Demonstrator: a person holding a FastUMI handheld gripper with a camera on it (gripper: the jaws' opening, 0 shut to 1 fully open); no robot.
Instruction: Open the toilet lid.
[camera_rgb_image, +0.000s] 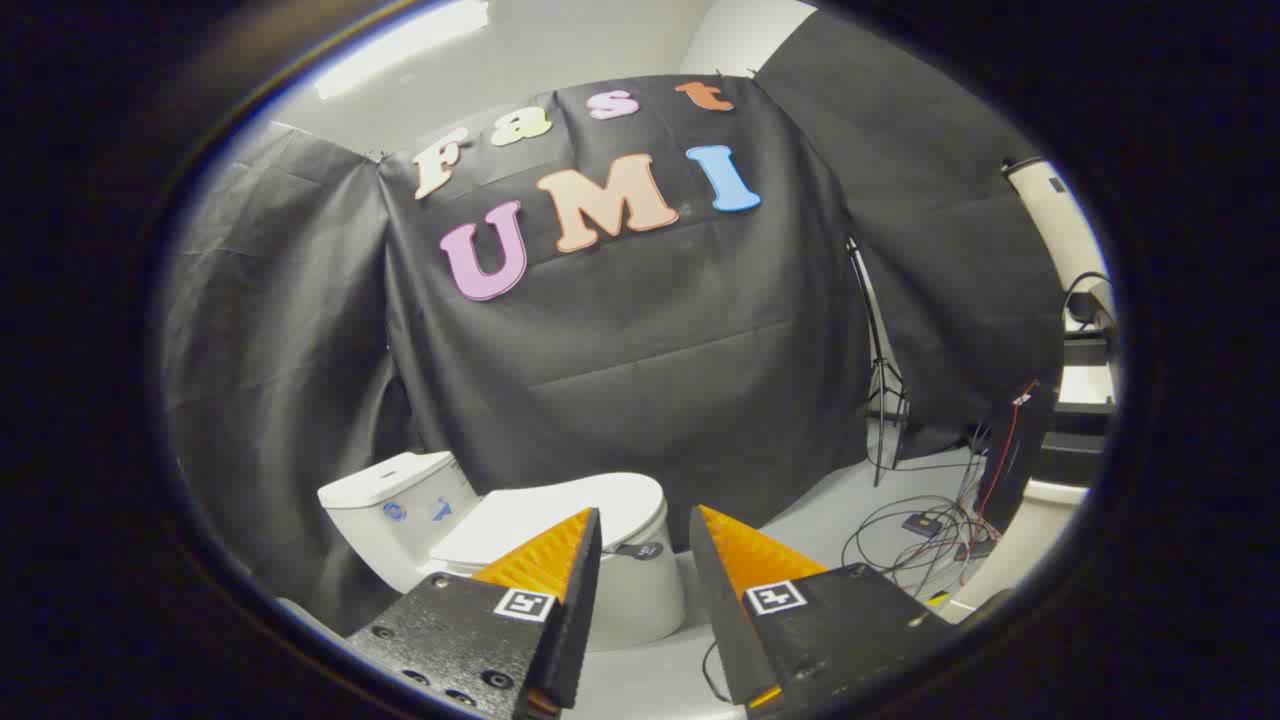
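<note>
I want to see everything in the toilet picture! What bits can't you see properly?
- Toilet: the near part of its closed lid hides behind the left finger of the open gripper.
- Toilet base: hidden behind both fingers.
- Tank: its blue marks are too small to read.
- Cables on the floor: too tangled and small to follow.

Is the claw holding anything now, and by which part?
Nothing is held. The claw is open, its fingers apart, with the closed toilet lid beyond them, untouched.

Beyond the parted fingers (570, 565) of the gripper (645, 528) stands the white ceramic toilet (620, 590), lid (560, 515) down, its tank (395, 500) behind-left; tangled black floor cables (925, 535) lie right.
</note>
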